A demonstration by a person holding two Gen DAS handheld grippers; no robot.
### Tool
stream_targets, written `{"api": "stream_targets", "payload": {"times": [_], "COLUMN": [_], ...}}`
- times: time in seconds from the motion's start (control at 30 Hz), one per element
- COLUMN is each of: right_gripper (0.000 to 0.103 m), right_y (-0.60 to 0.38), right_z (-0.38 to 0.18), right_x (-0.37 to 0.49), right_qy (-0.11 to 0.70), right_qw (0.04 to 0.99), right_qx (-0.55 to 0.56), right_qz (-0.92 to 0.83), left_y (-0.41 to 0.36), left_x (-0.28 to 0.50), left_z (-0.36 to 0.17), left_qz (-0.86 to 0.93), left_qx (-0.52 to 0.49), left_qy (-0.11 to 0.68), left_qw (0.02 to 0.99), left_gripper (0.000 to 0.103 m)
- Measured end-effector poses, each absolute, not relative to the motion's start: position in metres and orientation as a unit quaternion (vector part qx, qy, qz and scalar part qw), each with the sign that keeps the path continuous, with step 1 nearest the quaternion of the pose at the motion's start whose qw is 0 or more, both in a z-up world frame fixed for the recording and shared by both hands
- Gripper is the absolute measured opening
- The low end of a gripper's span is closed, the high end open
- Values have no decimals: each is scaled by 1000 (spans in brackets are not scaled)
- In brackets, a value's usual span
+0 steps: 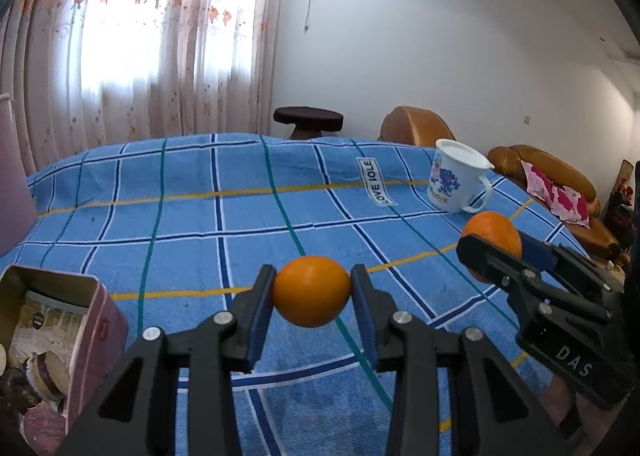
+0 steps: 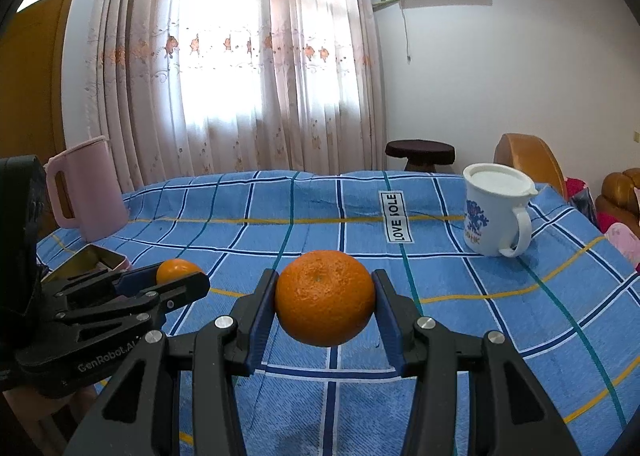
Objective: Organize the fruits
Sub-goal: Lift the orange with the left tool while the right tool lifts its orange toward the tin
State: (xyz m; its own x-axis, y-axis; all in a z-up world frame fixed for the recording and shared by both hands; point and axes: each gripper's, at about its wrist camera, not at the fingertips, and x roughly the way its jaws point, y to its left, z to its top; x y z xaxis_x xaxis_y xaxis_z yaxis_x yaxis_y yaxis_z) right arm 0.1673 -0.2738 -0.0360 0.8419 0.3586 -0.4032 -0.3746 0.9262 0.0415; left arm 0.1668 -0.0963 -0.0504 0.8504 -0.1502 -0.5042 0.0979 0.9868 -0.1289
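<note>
Oranges are held in both grippers above a table [image 1: 168, 196] covered with a blue checked cloth. The left gripper [image 1: 312, 292] is clenched on a smooth orange [image 1: 311, 290], its blue pads pressing the fruit's two sides. The right gripper [image 2: 325, 298] grasps a larger orange [image 2: 325, 298] with dimpled peel, likewise pinched at both sides and lifted off the cloth.

At the near left of the table lies an open pink tin [image 1: 94, 320] with round items inside, and behind it, at the far left, stands a pink kettle [image 2: 86, 188]. A "LOVE" label [image 2: 396, 216] is sewn on the cloth near the middle. At the far right stands a white lidded mug [image 2: 496, 212] with a blue print, well apart from both fruits. Beyond the table are a dark round stool [image 2: 420, 152], a lit curtain [image 2: 240, 56] and brown sofas [image 1: 544, 172].
</note>
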Motion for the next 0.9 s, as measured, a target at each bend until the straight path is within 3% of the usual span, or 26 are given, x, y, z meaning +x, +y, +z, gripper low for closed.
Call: {"api": "stream_targets", "payload": {"times": [0.9], "right_gripper": [49], "right_y": [-267], "right_z": [-29], "right_x": [135], "right_qy": [136], "right_qw": [970], "right_qx": [-39], "right_qz": [199], "left_y": [-100], "left_x": [138], "left_z": [-39], "left_qz": [-46], "left_qx": [-19], "left_qy": [200], "left_qw": [979], "left_gripper": [40]}}
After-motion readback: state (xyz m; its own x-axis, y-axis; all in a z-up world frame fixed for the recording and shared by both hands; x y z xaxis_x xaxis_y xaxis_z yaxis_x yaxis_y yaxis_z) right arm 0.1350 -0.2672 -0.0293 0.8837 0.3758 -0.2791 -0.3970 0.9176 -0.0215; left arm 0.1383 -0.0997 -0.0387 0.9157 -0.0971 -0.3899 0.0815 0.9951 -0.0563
